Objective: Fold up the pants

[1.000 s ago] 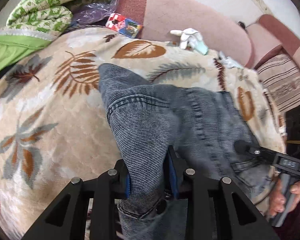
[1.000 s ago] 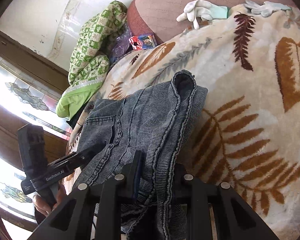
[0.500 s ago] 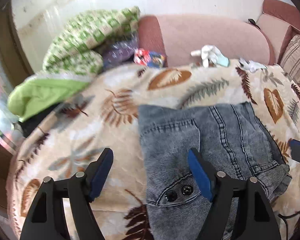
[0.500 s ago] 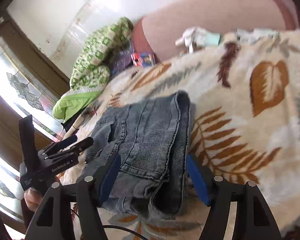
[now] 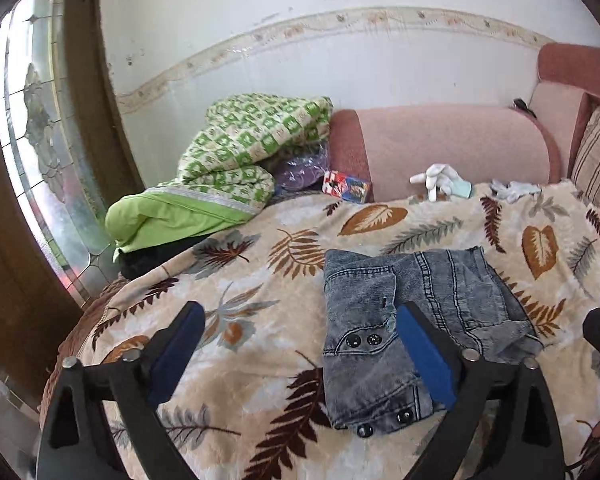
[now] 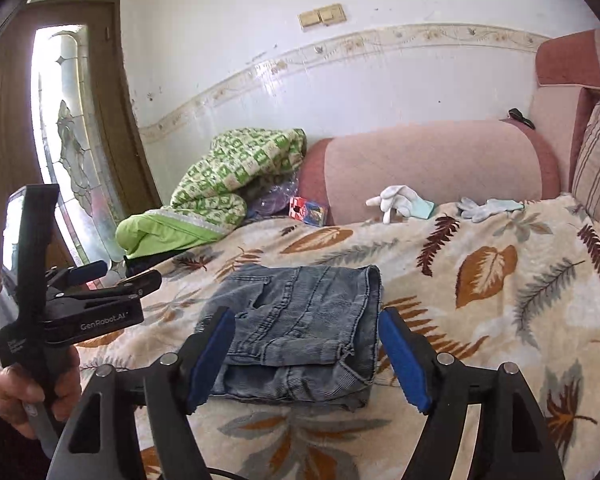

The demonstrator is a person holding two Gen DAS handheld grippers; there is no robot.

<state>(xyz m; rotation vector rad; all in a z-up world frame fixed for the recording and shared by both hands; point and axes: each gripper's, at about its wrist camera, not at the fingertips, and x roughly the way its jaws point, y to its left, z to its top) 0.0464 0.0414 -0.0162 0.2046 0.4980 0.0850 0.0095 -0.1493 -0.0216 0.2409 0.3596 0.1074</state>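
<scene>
Pants [image 6: 300, 320] lie folded into a compact grey denim bundle on the leaf-print blanket [image 6: 500, 280], well in front of the pink sofa back [image 6: 440, 168]. Layers are stacked; a hem edge and snap buttons show on the near side.

Left tool [image 5: 296, 356]: jaws have just been opening and now stand wide. One blue pad sits over bare blanket to the left of the pants, the other in front of the bundle's near edge. Nothing between the pads is pinched.

Right tool [image 6: 308, 360]: jaws have just been opening too and now stand apart. The bundle shows in the gap beyond them, with no pad pressing on it.

A hand [image 6: 28, 392] holds the left tool's grip, seen to the left of the pants in the right wrist view.

Judgement: folding looks essentially done, with both tools let go of the cloth. Left, at most: squaring the slightly ragged near edge or pressing the stack flat.

Green quilt [image 5: 240, 152], white glove [image 5: 440, 180] and small box [image 5: 348, 186] lie behind the pants, well apart.
</scene>
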